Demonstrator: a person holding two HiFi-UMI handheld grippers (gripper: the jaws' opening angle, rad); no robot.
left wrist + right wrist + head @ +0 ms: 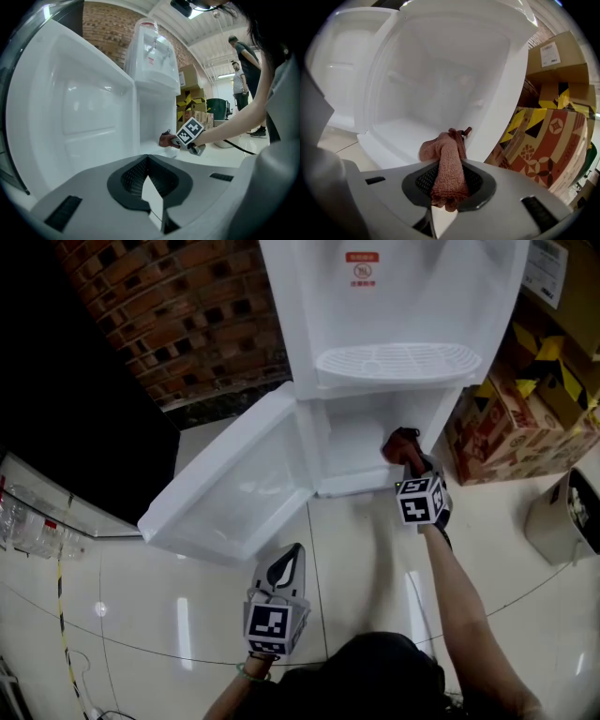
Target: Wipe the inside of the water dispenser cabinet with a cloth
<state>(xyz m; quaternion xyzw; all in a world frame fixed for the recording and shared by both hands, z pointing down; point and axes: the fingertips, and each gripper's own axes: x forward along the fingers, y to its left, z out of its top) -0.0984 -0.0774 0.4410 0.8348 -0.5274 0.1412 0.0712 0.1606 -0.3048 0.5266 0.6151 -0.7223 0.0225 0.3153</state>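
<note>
While the right arm reaches straight forward, the right gripper (407, 457) has its jaws clamped on the brown cloth (400, 442) at the right front edge of the cabinet (349, 432). The left gripper (289, 563) hovers near the open door (230, 498), jaws together and empty. Only the left gripper view shows people (241, 84) standing in the distance.
</note>
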